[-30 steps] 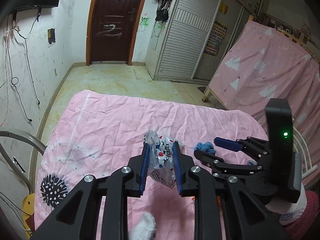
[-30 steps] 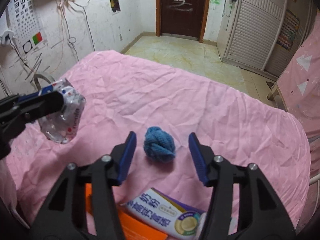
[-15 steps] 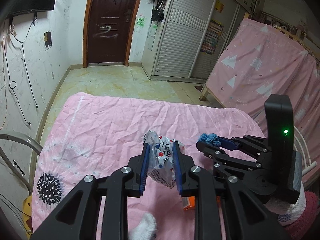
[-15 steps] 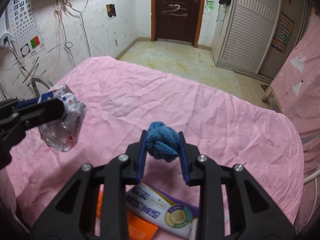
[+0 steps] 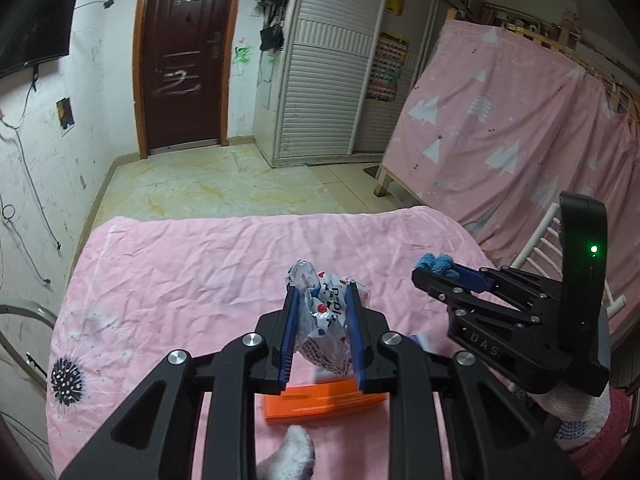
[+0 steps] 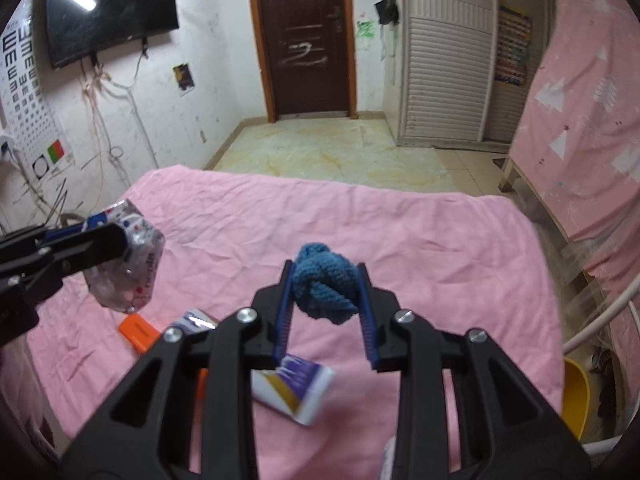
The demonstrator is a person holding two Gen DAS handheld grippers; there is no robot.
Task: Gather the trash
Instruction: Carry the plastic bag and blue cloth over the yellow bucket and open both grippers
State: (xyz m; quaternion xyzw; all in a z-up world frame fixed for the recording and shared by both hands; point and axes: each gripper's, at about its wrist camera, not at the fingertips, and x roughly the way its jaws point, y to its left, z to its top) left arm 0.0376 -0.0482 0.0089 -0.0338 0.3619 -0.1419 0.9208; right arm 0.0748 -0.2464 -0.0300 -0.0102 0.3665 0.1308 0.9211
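The crumpled plastic wrapper (image 5: 326,320), clear with red and blue dots and dark print, sits clamped between the blue pads of the left tongs (image 5: 322,330), held up above the bed (image 5: 180,264) over its near middle. It is scrunched into a lump with no clear long axis; its twisted end points up and away towards the bed's far edge. The blue knitted ball (image 6: 324,294) is squeezed in the right tongs (image 6: 326,312), whose jaws have just been closing on it, and it too hangs clear of the sheet, off towards the bed's right edge.

Below, on the wrinkled pink sheet near the bed's near edge, lie an orange box (image 5: 324,398) and a white and purple carton (image 6: 296,386), close together.

Past the far edge of the bed are a pale tiled floor, a dark brown door (image 6: 308,36), a white slatted wardrobe (image 6: 444,64) and a pink tree-print cloth (image 5: 500,120) hung over a frame on the right.

Only the right wrist view shows the wall television (image 6: 108,8), the eye chart (image 6: 24,80) and a yellow bin (image 6: 576,396) beside the bed's right edge. Only the left wrist view shows the black flower print (image 5: 66,378) at the sheet's left near corner and a gloved hand (image 5: 572,408) under the right tongs.
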